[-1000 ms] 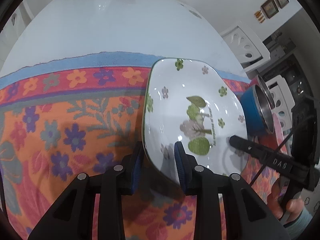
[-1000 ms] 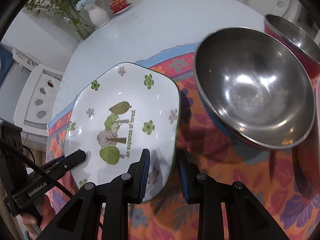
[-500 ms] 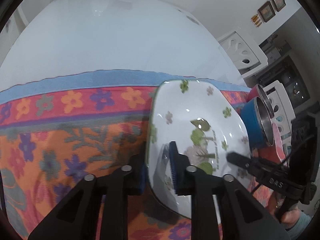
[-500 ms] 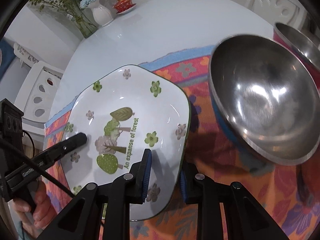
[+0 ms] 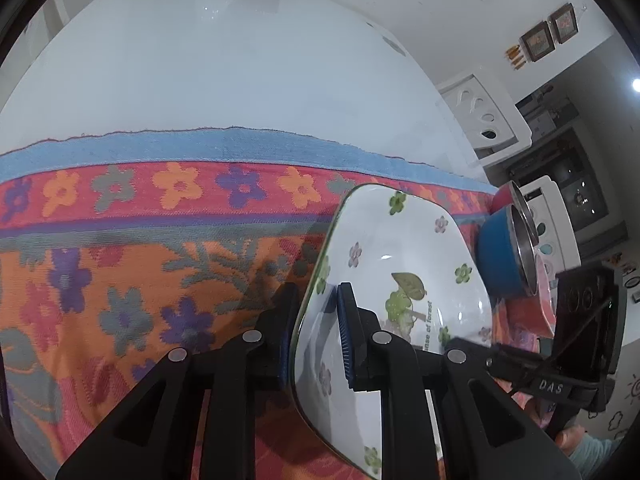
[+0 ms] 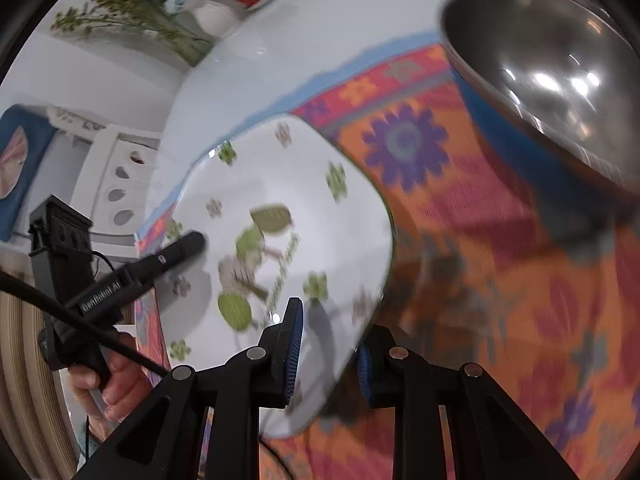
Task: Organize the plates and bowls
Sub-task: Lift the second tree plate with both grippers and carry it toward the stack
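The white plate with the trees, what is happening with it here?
A person holds a gripper in each hand, and both are shut on opposite edges of the white plate. The left gripper pinches one rim, the right gripper the other. The plate sits tilted over the flowered cloth, beside the blue steel bowl.

Bright indoor light is glaring off the steel bowl (image 6: pixel 552 80); the right wrist view is blurring, edges bending.

- Home dining area.
- White table (image 5: pixel 240 64) with floral woven cloth (image 5: pixel 120 240).
- Vase of flowers (image 6: pixel 208 16), framed pictures (image 5: pixel 548 32), white cut-out chairs (image 5: pixel 484 120).
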Motion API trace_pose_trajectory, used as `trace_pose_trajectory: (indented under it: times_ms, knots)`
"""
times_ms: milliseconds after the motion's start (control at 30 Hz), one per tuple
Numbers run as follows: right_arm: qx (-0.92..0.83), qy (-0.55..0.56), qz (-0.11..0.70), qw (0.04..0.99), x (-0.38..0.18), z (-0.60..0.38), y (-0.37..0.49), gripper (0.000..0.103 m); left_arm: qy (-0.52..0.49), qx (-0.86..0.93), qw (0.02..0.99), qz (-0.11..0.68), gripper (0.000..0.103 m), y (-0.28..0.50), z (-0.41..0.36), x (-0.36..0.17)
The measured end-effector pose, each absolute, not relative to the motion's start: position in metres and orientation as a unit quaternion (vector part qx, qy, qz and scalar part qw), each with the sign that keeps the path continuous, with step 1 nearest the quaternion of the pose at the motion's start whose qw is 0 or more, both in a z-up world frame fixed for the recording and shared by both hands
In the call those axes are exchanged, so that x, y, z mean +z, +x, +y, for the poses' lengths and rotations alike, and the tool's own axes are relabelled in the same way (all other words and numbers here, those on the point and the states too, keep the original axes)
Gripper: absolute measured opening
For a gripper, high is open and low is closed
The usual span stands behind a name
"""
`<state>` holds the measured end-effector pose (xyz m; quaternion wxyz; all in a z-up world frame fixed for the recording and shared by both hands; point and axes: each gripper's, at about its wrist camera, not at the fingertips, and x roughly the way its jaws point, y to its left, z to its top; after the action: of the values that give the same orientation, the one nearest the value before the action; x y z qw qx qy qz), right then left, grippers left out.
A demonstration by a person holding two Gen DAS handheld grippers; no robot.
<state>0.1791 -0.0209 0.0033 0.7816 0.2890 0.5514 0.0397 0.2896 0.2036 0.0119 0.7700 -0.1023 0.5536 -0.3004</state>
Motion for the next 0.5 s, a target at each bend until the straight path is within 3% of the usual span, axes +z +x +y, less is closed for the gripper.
trace_pose_trajectory:
  times_ms: [167, 500]
  knots:
    - [0.063, 0.176, 0.537, 0.823, 0.02, -0.001, 0.178, 0.025, -0.013, -0.304, 0.807, 0.506, 0.017, 0.266, 0.196, 0.031]
    - [0.107, 0.147, 0.515, 0.837, 0.049, 0.003, 0.153, 0.025, -0.001, -0.315, 0.825, 0.469, 0.017, 0.214, 0.213, 0.075]
